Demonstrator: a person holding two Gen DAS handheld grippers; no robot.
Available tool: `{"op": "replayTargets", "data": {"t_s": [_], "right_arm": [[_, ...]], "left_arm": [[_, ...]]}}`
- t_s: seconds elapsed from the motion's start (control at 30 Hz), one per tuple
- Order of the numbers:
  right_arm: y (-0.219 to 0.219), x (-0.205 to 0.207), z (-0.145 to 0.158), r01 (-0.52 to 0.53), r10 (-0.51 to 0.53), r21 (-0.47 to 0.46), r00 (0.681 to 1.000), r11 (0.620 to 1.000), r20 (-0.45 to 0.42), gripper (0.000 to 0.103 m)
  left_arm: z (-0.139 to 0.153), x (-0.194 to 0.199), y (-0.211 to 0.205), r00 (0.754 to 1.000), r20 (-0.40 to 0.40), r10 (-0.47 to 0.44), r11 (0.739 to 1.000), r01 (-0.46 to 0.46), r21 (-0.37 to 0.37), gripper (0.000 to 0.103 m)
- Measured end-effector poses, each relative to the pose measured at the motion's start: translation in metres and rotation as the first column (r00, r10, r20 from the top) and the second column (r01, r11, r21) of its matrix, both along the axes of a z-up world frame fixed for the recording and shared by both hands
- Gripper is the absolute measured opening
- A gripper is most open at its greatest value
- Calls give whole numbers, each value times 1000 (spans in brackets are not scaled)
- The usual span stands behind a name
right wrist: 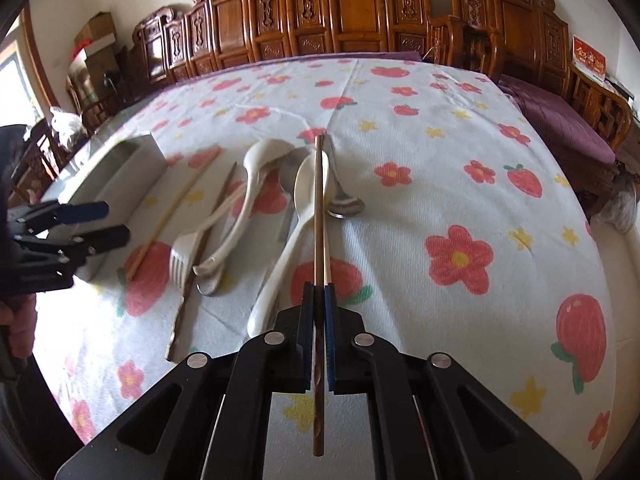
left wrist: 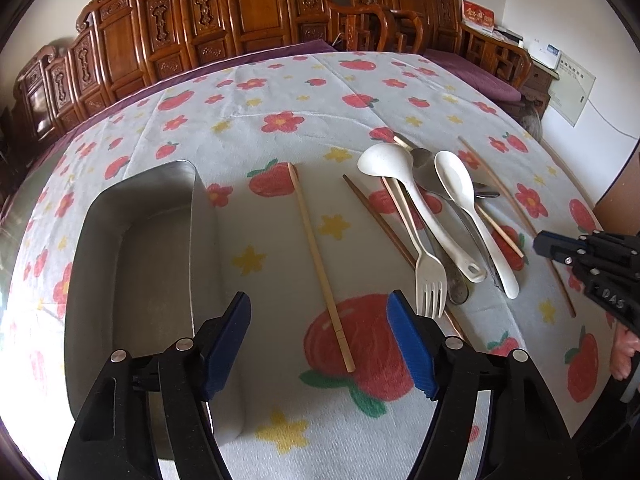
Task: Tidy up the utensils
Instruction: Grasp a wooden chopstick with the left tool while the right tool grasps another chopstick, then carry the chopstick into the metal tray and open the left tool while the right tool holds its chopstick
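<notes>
Clenched between the blue pads of my right gripper (right wrist: 319, 292) is a dark brown chopstick (right wrist: 318, 216), and a pale one runs just beside it in the same grasp; the pair points away over the pile, with the brown tail sticking back past the jaws toward the camera. Only the right wrist view shows this grip: from the left wrist view that gripper (left wrist: 538, 242) is just a black shape at the right edge, its jaws too side-on to read. My left gripper (left wrist: 320, 330) hangs released, jaws wide apart, over a lone pale chopstick (left wrist: 318, 266) that lies on the cloth between the pads without touching either. Just to its left sits the metal tray (left wrist: 132, 248), which the right wrist view catches only as a far grey box (right wrist: 136, 164). The remaining utensils lie heaped in the middle of the bench: two white spoons (left wrist: 466, 216), a white fork (left wrist: 430, 280), metal spoons partly hidden beneath them and more chopsticks crossing under. A white tablecloth (right wrist: 420, 152) printed with red flowers, strawberries and yellow stars covers the bench. Behind it stands carved wooden furniture (right wrist: 352, 4) with purple cushions.
</notes>
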State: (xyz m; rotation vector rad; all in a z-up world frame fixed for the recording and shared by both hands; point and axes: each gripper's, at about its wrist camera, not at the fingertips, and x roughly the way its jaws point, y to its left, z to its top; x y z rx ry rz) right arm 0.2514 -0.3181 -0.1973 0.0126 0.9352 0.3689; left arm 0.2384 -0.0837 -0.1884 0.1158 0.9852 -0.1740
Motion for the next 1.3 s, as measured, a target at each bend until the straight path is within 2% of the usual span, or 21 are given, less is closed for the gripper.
{"op": "replayTargets", "data": {"t_s": [0.17, 0.23, 0.37, 0.43, 0.53, 0.63, 0.73, 0.77, 0.8, 0.83, 1.07, 1.3], "right_arm": [[-1, 1, 7, 20, -20, 24, 999, 1000, 26, 6], [-1, 2, 6, 30, -31, 23, 999, 999, 26, 6], [0, 2, 7, 37, -38, 25, 999, 999, 36, 6], [0, 2, 9, 40, -42, 26, 998, 999, 47, 6], [1, 2, 11, 43, -45, 31, 998, 999, 54, 6], [1, 2, 12, 41, -43, 33, 997, 999, 58, 6], [4, 2, 12, 39, -40, 31, 998, 999, 56, 6], [5, 2, 12, 38, -39, 29, 998, 999, 57, 6], [6, 1, 13, 35, -36, 28, 998, 999, 59, 6], [6, 1, 14, 33, -35, 29, 998, 999, 61, 6], [15, -4, 21, 18, -22, 42, 997, 999, 76, 6], [38, -17, 33, -30, 24, 62, 994, 998, 103, 6]], "left_arm": [[-9, 10, -2, 1000, -28, 6, 1000, -6, -11, 53], [-13, 15, -4, 999, -41, 7, 1000, -7, -8, 45], [-17, 20, -9, 999, -34, 8, 1000, -7, 19, 44], [-19, 22, -9, 999, -52, 5, 1000, -5, 2, 37], [-24, 22, -11, 998, -65, 3, 1000, -2, 22, 26], [-29, 18, -13, 996, -86, -4, 1000, 6, 28, 24], [-30, 14, -17, 997, -74, -8, 998, 12, 57, 22], [-30, 15, -17, 997, -79, -8, 999, 12, 50, 20], [-30, 15, -18, 996, -85, -11, 999, 15, 45, 10], [-30, 15, -18, 996, -88, -7, 998, 12, 56, 6], [-21, 1, -13, 998, -63, -6, 997, 10, 74, 4], [13, -25, 5, 1000, 14, -14, 999, 13, 46, 4]]}}
